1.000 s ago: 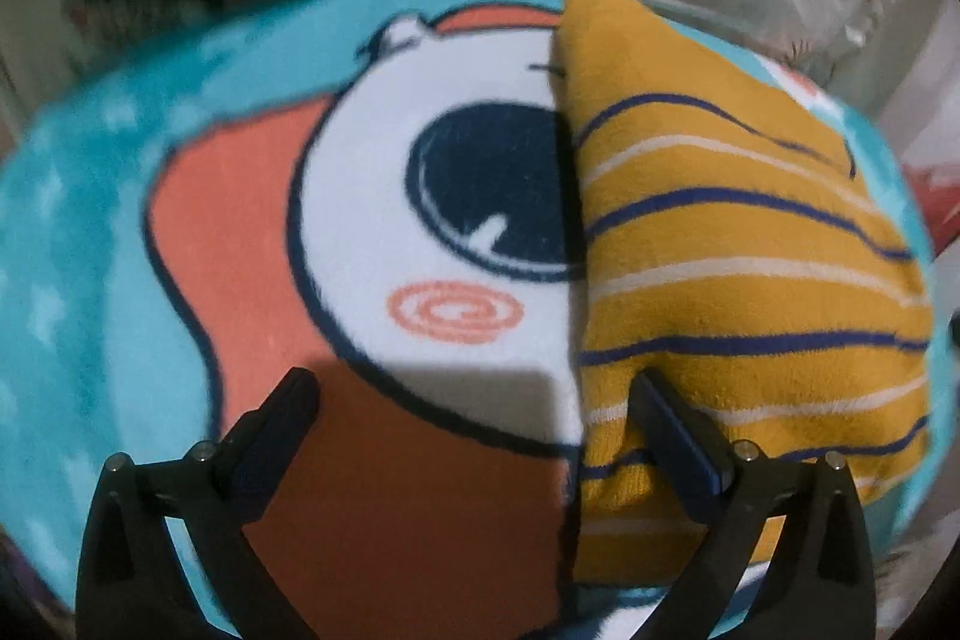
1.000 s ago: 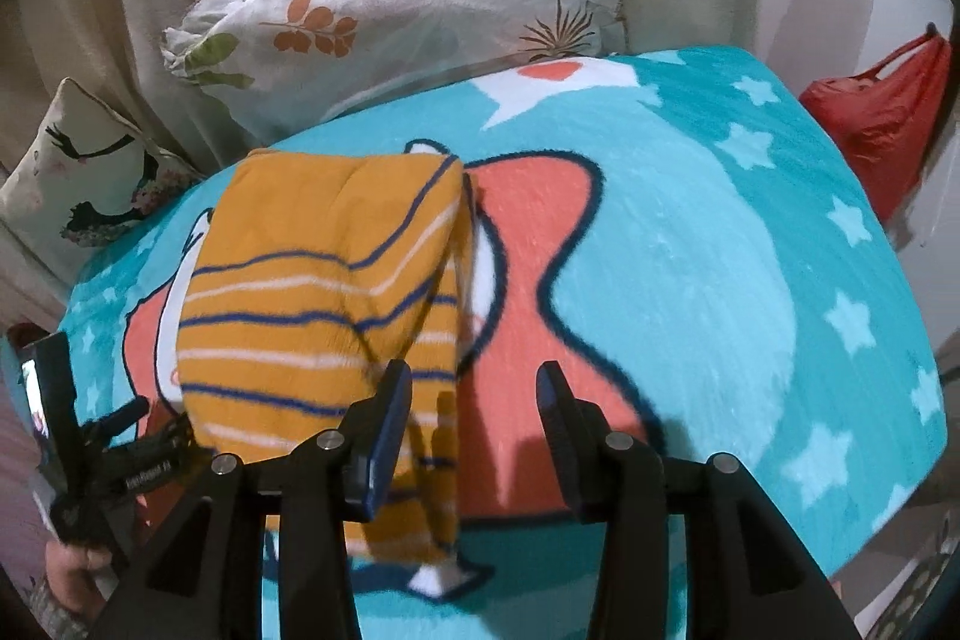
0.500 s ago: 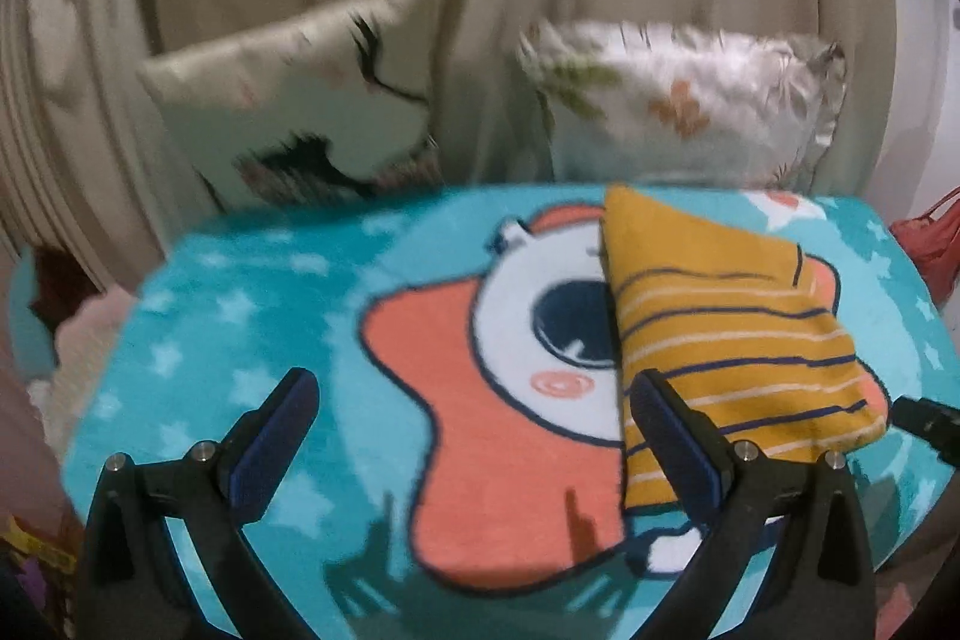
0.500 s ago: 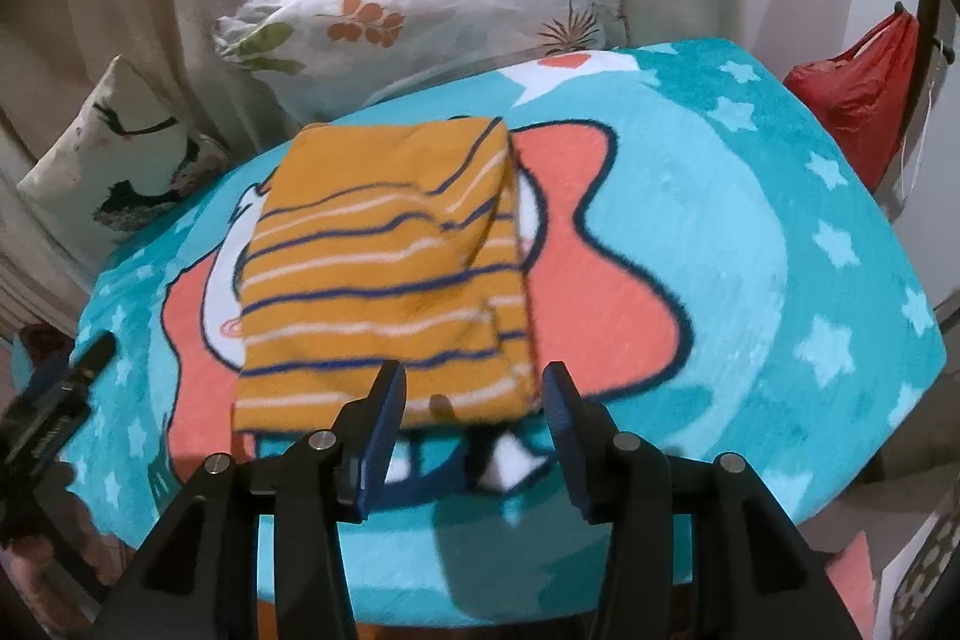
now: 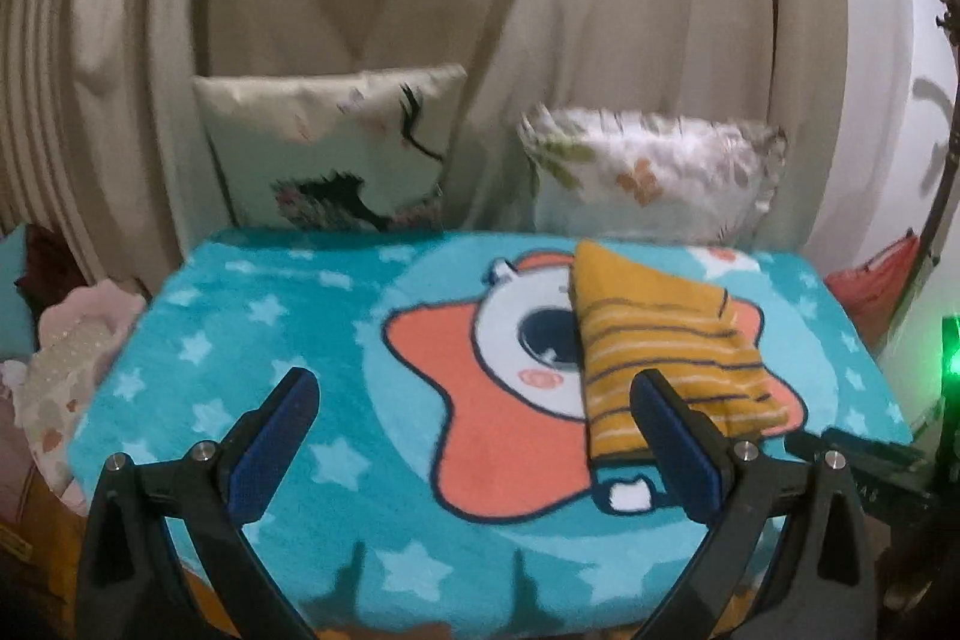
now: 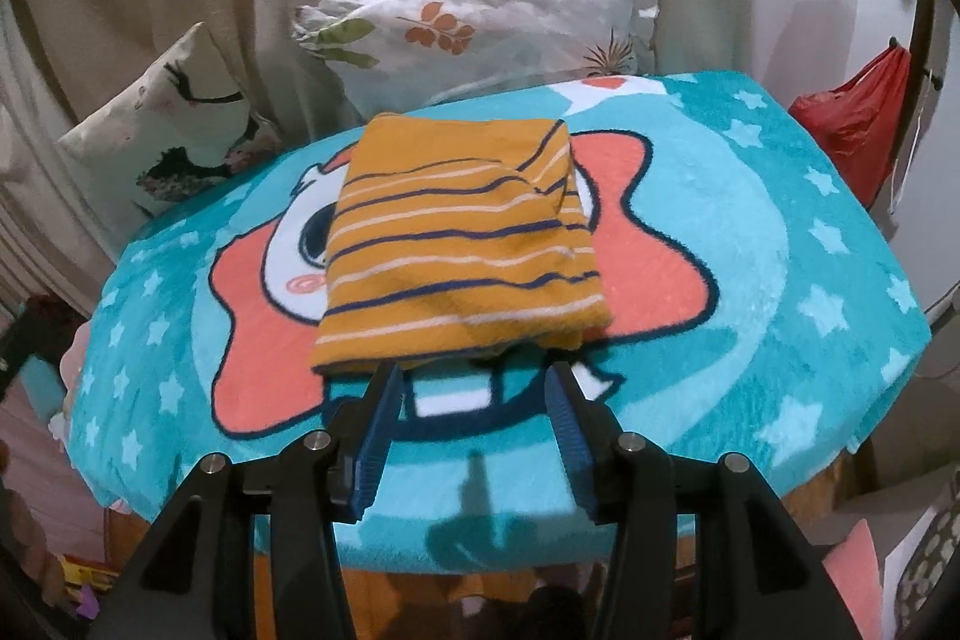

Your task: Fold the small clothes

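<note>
A small mustard-yellow garment with navy and white stripes (image 6: 462, 250) lies folded into a rectangle on the teal cartoon blanket (image 6: 780, 280). It also shows in the left wrist view (image 5: 666, 358), right of the blanket's middle. My left gripper (image 5: 474, 436) is open and empty, held back from the blanket's front edge. My right gripper (image 6: 471, 430) is open and empty, just in front of the garment's near edge and apart from it.
Two cushions lean on the beige curtain behind the blanket: a bird-print one (image 5: 336, 154) and a floral one (image 5: 648, 178). A red bag (image 6: 858, 124) hangs at the right. Pink cloth (image 5: 66, 358) lies at the left edge.
Both grippers have pulled back and away from the folded garment, so much more of the blanket and the cushions is in view. The garment lies still.
</note>
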{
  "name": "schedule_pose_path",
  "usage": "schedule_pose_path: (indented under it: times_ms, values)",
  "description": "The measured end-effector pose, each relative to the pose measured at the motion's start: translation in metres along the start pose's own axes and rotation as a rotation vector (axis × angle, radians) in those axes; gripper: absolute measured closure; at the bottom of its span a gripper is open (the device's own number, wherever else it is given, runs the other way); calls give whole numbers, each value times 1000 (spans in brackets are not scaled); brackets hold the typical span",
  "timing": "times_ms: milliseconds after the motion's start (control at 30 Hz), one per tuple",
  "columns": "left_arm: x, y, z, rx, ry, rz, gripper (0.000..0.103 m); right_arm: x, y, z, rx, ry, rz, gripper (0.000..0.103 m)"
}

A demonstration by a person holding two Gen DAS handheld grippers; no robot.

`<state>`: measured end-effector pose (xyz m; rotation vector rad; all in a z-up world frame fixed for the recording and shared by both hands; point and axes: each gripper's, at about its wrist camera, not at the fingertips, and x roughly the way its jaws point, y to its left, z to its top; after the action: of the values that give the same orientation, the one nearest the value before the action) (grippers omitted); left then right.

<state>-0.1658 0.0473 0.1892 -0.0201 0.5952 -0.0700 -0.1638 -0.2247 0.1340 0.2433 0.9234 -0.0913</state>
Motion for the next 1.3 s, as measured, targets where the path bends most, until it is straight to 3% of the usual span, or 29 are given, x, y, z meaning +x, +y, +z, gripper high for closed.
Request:
schedule_pose_path:
  times_ms: [100, 200, 567, 600, 667, 833, 933, 1000, 1067, 1200, 1300]
  values:
    - [-13, 9, 1, -41, -20, -4, 0, -7, 8, -5, -15, -11, -10, 50]
    - [-10, 17, 0, -72, 54, -45, 0, -10, 16, -10, -36, -14, -21, 49]
    - [23, 9, -25, -37, 233, -13, 0, 13, 25, -1, -71, 25, 6, 50]
    - [28, 8, -27, -38, 250, -16, 0, 20, 24, 5, -68, 30, 15, 53]
    - [35, 6, -29, -38, 273, -6, 0, 32, 22, 16, -57, 37, 27, 68]
    - [55, 3, -29, -53, 315, 37, 0, 84, 19, 47, -63, 90, 58, 68]
    - [68, 3, -24, -87, 339, 61, 0, 143, 9, 57, -72, 219, 41, 69]
    - [76, 3, -21, -109, 349, 72, 0, 160, 3, 59, -59, 277, 43, 74]
    - [83, 2, -19, -121, 350, 93, 0, 145, 9, 67, -84, 245, 47, 74]
    - [103, -3, -17, -156, 381, 117, 0, 116, 43, 93, -223, 96, 128, 74]
    - [114, -12, -14, -163, 393, 130, 0, 153, 63, 109, -268, 154, 179, 74]
